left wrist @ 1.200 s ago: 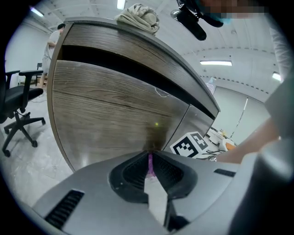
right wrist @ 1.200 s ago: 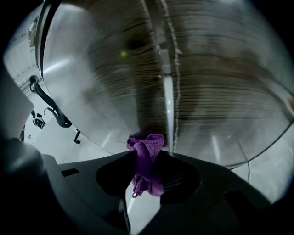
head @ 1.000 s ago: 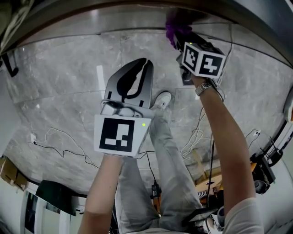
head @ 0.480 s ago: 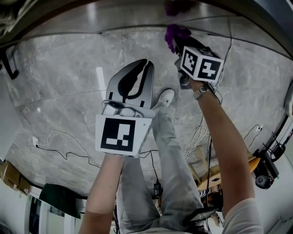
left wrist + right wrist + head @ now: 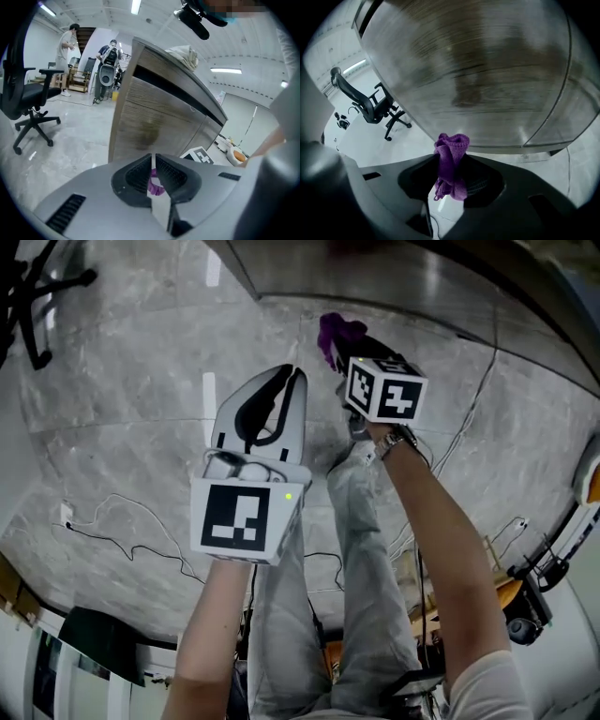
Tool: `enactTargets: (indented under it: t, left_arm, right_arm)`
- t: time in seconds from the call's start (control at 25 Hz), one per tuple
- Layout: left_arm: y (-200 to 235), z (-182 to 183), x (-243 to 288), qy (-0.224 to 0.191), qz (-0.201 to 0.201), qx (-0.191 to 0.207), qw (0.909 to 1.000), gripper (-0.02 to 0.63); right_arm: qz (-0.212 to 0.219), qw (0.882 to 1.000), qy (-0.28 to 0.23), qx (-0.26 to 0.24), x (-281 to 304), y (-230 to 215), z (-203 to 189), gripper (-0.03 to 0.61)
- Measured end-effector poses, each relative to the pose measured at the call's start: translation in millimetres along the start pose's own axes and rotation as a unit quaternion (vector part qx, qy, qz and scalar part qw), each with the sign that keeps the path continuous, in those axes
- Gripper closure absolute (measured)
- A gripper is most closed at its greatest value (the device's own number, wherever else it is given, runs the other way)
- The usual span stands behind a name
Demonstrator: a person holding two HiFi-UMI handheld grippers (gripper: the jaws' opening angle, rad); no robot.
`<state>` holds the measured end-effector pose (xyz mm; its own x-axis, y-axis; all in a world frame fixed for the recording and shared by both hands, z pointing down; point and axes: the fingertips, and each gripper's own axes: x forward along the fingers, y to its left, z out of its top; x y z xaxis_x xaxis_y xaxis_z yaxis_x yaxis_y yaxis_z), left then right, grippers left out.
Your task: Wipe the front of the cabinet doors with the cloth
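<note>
Right gripper (image 5: 450, 157) is pinching the bunched purple cloth (image 5: 451, 169), held up close to the low part of the wooden cabinet door (image 5: 487, 70). Left gripper (image 5: 152, 159) hangs alongside, jaws pressed together.

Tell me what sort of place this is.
Probably an open-plan lab or workshop hall, not a home: a wheeled office chair on a polished stone floor, loose cables trailing across it, and ceiling strip lights above a wood-grain cabinet.
</note>
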<state>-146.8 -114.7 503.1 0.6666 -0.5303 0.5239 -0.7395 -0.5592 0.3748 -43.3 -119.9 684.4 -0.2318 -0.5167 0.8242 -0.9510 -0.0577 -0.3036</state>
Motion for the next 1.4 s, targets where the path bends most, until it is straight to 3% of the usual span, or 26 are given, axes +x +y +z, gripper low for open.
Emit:
enactTargets:
  t: [0.24, 0.56, 1.0, 1.4]
  left_arm:
    - [70.8, -8.9, -30.1, 0.000, 0.031, 0.001, 0.9995, 0.581]
    - [122.5, -26.3, -42.1, -0.009, 0.062, -0.010, 0.9980, 0.581]
    - [113.8, -40.9, -6.7, -0.017, 0.059, -0.034, 0.9975, 0.581]
    - [84.5, -42.3, 12.9, -0.021, 0.076, -0.035, 0.9963, 0.581]
  right_arm:
    - [0.014, 1.000, 0.014, -0.016, 62.5, 69.0, -4.8, 0.431]
    - [0.021, 0.998, 0.020, -0.051, 119.8, 102.5, -0.5, 0.431]
    - [0.027, 0.999, 0.010, -0.034, 166.6, 77.5, 20.5, 0.431]
    - [0.042, 0.998, 0.019, -0.048, 155.1, 32.5, 16.2, 0.431]
